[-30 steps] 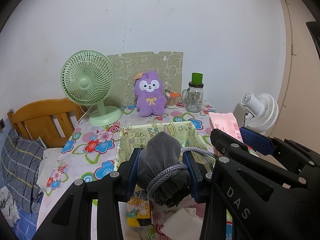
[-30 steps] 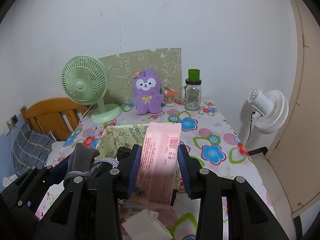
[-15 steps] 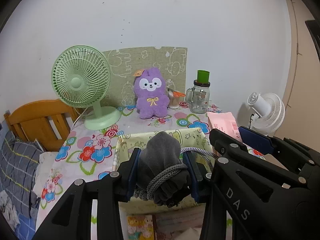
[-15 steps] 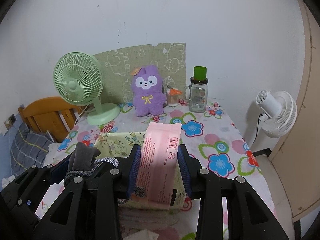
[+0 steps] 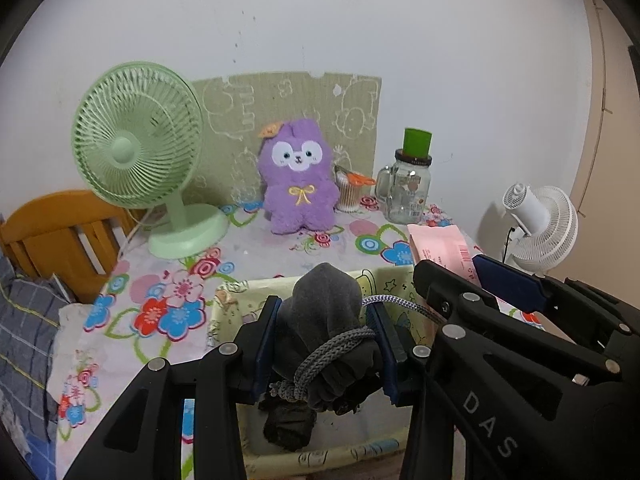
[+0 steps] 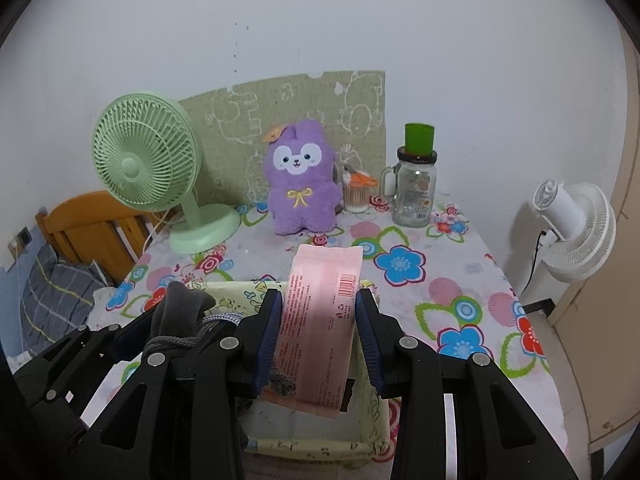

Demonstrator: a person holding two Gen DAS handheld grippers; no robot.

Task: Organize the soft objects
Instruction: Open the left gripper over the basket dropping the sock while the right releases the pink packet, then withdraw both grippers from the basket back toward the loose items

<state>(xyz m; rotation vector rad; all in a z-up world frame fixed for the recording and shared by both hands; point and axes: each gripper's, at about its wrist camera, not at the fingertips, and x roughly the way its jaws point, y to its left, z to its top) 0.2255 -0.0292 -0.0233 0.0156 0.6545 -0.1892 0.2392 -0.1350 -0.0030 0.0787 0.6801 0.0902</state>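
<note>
Floral-clothed counter against white wall; green fan, purple plush, jar behind yellow fabric bin. We note left gripper fingers clamped on grey pouch, right gripper fingers clamped on pink packet.

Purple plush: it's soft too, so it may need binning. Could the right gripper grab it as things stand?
Probably not: the right gripper is shut on a pink pack. The plush stands unobstructed beyond the bin.

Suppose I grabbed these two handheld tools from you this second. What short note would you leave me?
Left gripper: shut on the grey drawstring pouch.
Right gripper: shut on the pink soft pack.
Both hang over the open yellow-green fabric bin on the floral tablecloth.
Done: both things picked up and brought above the bin.
Left: lower and release each inside. The purple plush at the back may follow.
</note>
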